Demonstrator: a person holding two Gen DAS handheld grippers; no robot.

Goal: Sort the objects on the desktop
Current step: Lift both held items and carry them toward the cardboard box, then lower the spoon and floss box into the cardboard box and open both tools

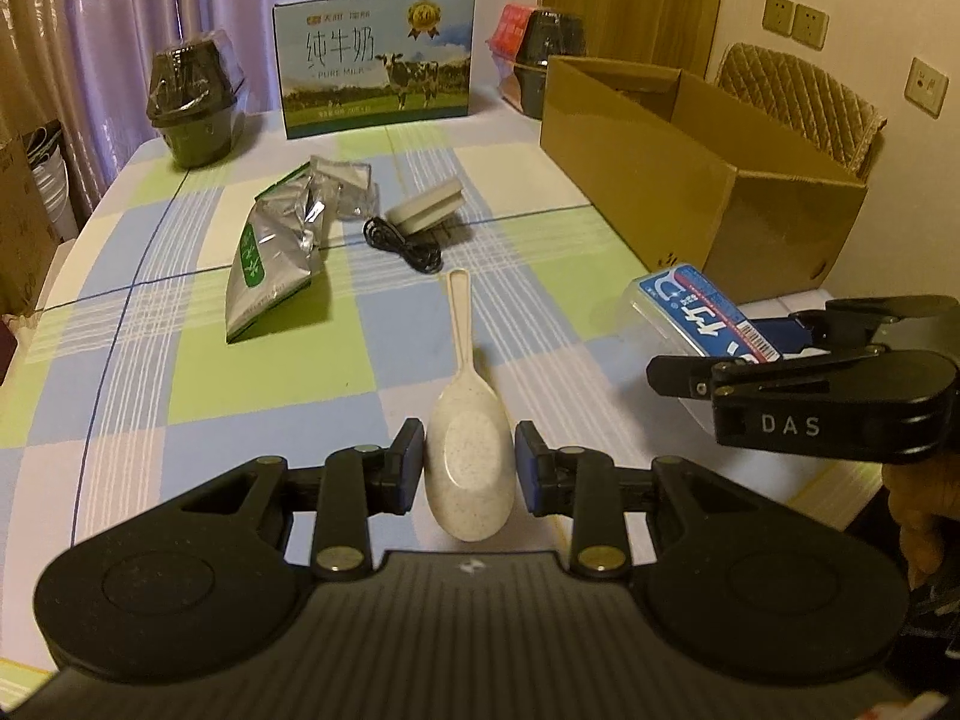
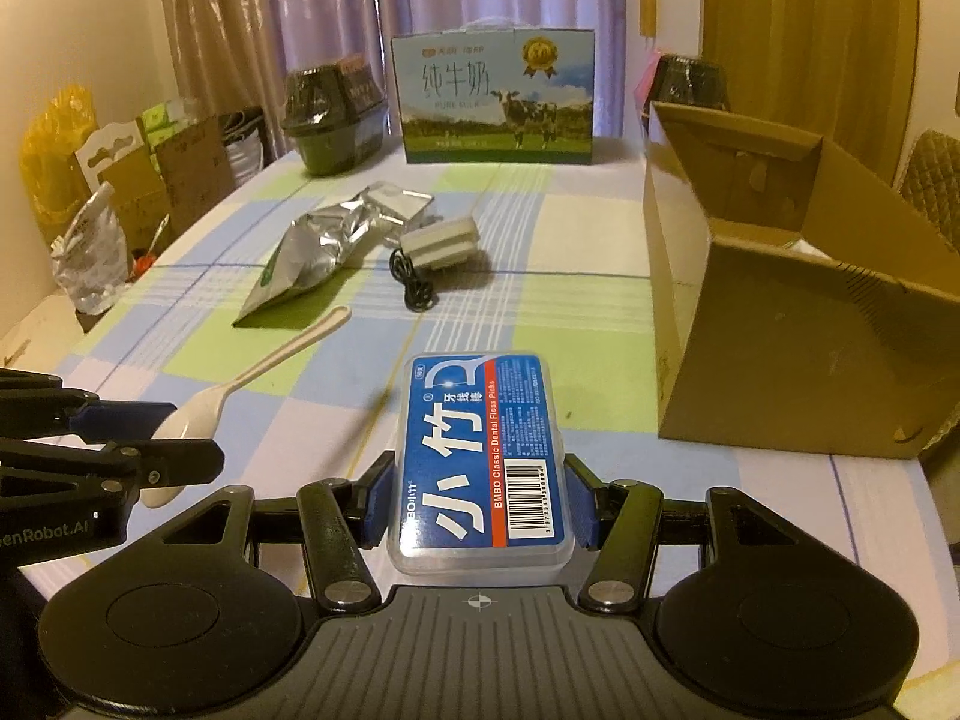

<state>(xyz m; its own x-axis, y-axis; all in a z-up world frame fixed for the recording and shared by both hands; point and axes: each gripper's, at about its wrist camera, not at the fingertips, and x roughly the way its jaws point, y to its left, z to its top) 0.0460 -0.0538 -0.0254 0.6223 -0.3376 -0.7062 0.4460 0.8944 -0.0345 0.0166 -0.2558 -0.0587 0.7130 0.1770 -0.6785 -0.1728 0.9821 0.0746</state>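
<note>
The left gripper [image 1: 470,465] pinches the cream spoon [image 1: 468,456]; the right gripper [image 2: 480,498] clamps the floss-pick box [image 2: 480,456]. The cardboard box [image 2: 780,324] interior seems mostly hidden.

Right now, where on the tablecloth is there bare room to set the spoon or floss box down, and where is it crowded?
Bare cloth lies left of the spoon and foil pouch, out to the table edge, and between the floss box and milk carton, beside the cardboard box. Crowded: mid-table, where pouch, grey adapter and black cable bunch together.
</note>
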